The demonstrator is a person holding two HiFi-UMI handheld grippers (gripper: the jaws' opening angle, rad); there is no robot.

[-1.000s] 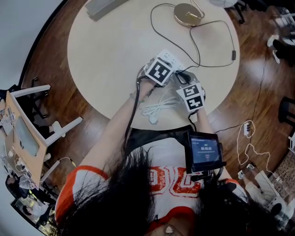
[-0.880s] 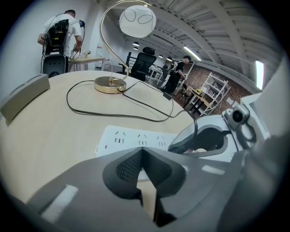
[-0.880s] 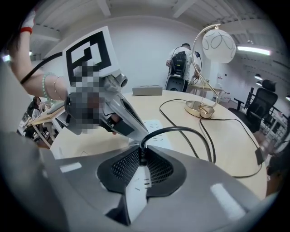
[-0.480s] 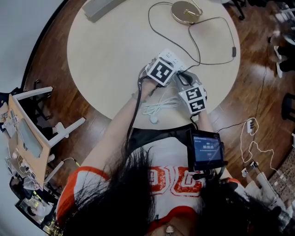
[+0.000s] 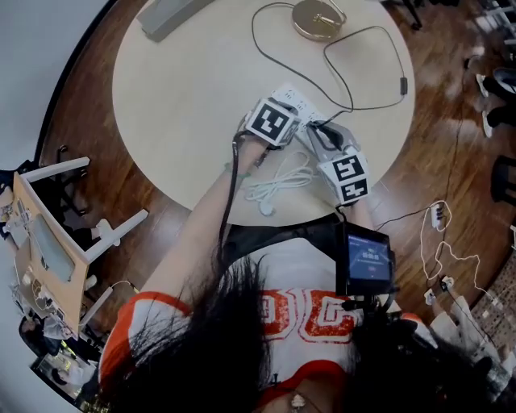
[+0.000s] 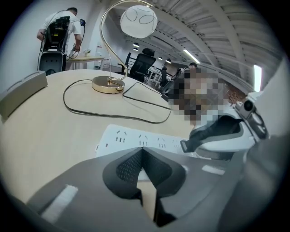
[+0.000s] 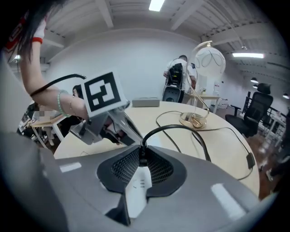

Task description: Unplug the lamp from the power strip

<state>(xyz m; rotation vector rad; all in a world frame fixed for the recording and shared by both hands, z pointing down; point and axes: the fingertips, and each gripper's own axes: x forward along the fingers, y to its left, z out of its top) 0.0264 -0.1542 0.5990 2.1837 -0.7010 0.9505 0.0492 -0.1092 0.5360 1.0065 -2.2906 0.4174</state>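
The white power strip (image 5: 295,99) lies near the table's front edge, and its sockets show in the left gripper view (image 6: 149,140). My left gripper (image 5: 279,113) is shut with nothing between its pads, its tips (image 6: 142,152) over the strip's near edge. My right gripper (image 5: 324,134) is shut on the lamp's white plug (image 7: 138,190), which it holds at the strip's right end. The black cord (image 7: 181,129) leaves the plug and runs to the gold lamp base (image 5: 318,18). I cannot tell whether the prongs sit in a socket.
A coiled white cable (image 5: 278,184) lies at the table edge by my hands. A grey box (image 5: 169,12) sits at the far left of the round table (image 5: 185,97). The cord's inline switch (image 5: 402,85) rests to the right. A person (image 6: 59,29) stands beyond the table.
My right gripper has drawn back from the strip, toward me and to the right, with the plug in it. The left gripper has stayed on the strip.
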